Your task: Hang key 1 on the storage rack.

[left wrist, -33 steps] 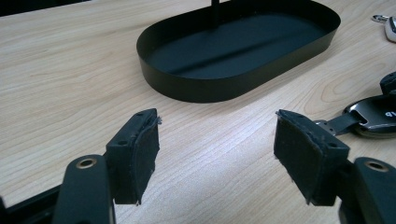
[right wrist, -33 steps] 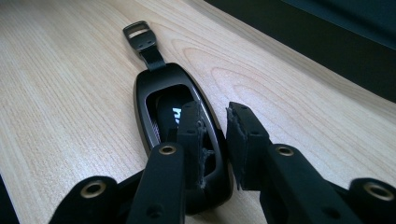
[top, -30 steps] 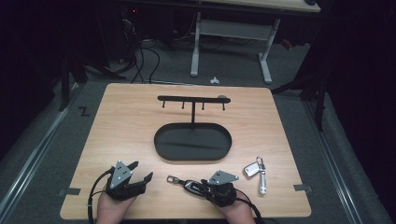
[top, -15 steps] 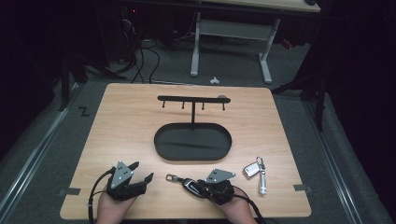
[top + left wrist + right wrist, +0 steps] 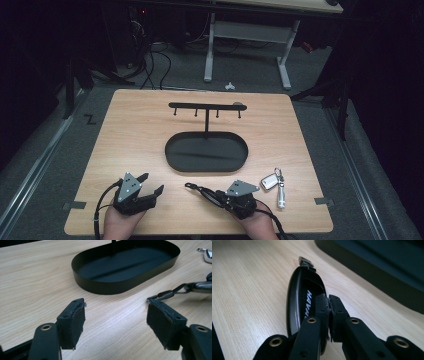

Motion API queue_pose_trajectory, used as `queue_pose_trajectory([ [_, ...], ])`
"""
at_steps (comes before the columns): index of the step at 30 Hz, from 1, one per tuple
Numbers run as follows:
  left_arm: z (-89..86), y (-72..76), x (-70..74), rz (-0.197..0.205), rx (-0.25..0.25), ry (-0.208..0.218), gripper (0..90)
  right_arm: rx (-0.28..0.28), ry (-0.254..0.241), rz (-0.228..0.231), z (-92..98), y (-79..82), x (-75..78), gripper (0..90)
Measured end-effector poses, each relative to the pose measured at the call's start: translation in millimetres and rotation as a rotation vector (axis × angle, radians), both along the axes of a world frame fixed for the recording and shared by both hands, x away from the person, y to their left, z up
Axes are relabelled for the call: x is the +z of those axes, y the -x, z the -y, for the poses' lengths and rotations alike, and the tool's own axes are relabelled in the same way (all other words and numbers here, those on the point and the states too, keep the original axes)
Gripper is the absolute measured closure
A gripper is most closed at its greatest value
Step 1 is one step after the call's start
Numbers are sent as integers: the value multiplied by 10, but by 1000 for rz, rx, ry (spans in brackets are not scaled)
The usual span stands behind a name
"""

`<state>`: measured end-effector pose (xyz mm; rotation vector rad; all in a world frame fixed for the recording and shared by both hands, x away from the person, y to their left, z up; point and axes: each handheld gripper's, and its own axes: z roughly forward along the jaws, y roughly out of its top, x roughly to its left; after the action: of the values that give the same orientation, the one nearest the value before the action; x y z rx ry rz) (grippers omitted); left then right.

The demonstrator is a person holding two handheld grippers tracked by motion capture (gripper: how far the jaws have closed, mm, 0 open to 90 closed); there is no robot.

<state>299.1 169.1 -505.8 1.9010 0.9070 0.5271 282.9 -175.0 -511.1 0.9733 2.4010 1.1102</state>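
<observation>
Two hand-held grippers at the near edge of the table. Left gripper: held low over the table near its near-left corner, jaws spread wide apart with bare wood between the pads, pointing away from the person and slightly inward. Right gripper: held toward the near-right part of the table, pointing left toward the other gripper, jaws pressed together on a black key fob. Both hands enter from the near edge.
</observation>
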Motion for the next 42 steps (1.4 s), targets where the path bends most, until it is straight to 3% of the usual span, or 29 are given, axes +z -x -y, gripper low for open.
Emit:
queue_pose_trajectory([
  [6,96,-35,11,5,-21,7,315,-63,-14,23,229,82,98,871],
  [12,202,-112,11,4,-54,11,315,-145,28,76,599,198,197,870],
  [14,238,-133,18,7,-62,18,316,-178,47,70,722,206,174,870],
  [16,274,-151,24,14,-70,18,316,-213,33,41,848,206,134,870],
  [20,315,-196,22,12,-81,22,316,-244,41,6,971,188,49,870],
  [27,324,-211,28,12,-84,24,317,-249,69,-39,1003,190,-69,861],
  [30,305,-204,28,12,-80,25,316,-238,48,-49,991,204,-44,814],
  [36,237,-191,33,11,-66,36,317,-222,37,-49,940,205,29,816],
  [42,189,-192,24,8,-54,34,315,-243,40,-59,918,155,87,763],
])
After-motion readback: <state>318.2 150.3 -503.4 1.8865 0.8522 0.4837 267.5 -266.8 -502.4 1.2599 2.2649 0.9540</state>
